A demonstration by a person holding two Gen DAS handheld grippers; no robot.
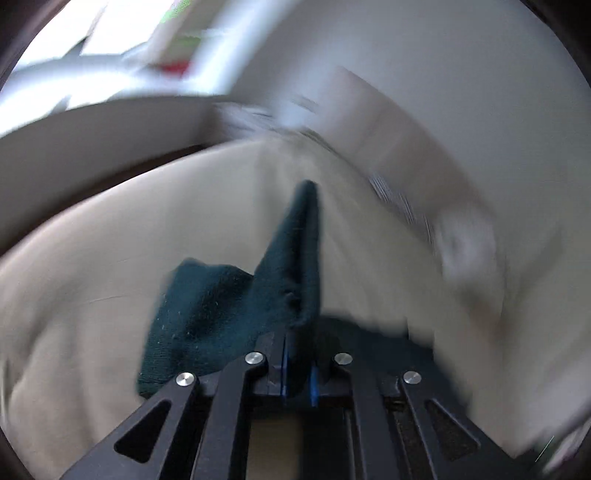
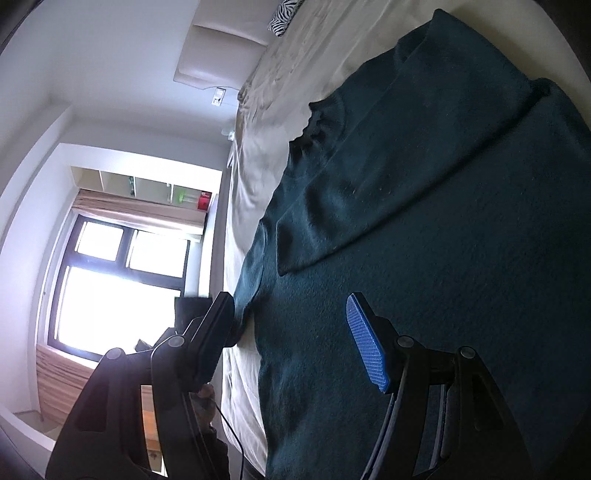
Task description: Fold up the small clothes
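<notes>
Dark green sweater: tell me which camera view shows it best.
The right wrist view: the dark green sweater lies spread on the cream bedsheet, neckline and a folded-in sleeve sharp, under the open right gripper. The blurred left wrist view shows only a fold of it pinched in the shut left gripper.

Left jaws clamped, right jaws apart.
The left gripper [image 1: 297, 373] has its jaws pinched on a fold of sweater [image 1: 295, 266]; the right gripper [image 2: 291, 339] holds its jaws spread, nothing between the pads.

A cream bedsheet [image 2: 258, 155], a bright window [image 2: 110, 288] and a zebra-print pillow [image 2: 282, 18].
</notes>
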